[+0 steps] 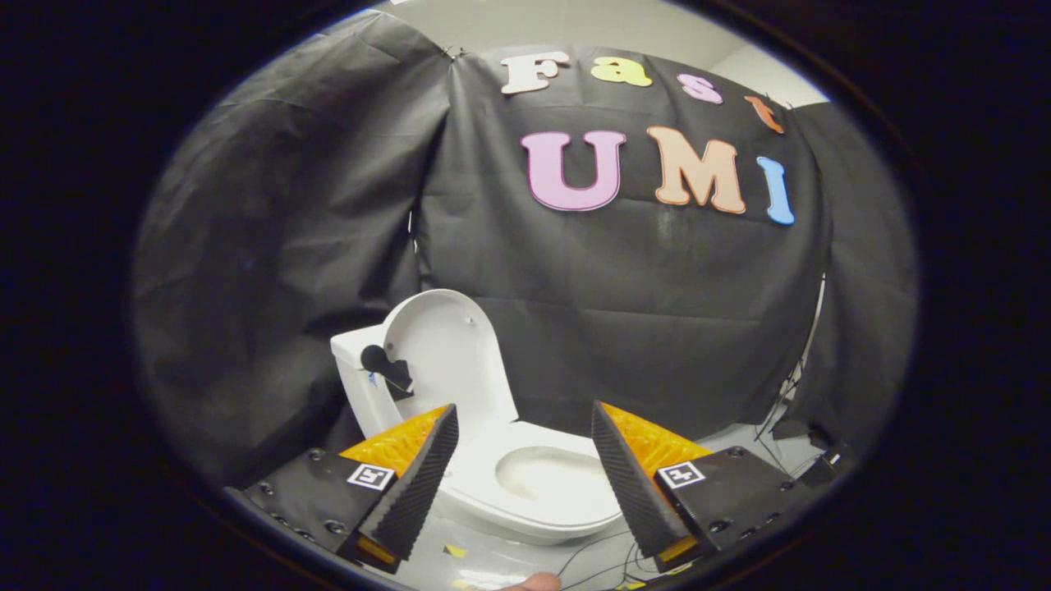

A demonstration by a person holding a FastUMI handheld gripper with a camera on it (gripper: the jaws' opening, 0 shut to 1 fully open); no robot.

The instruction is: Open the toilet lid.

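Beyond the gripper [524, 460], whose jaws stand released and empty, the toilet lid [447, 357] leans upright against the tank [361, 386]; stiff, light, smooth plastic; its rim edge suits gripping.

Lid [447, 353] upright behind bowl [542, 476] (toilet)
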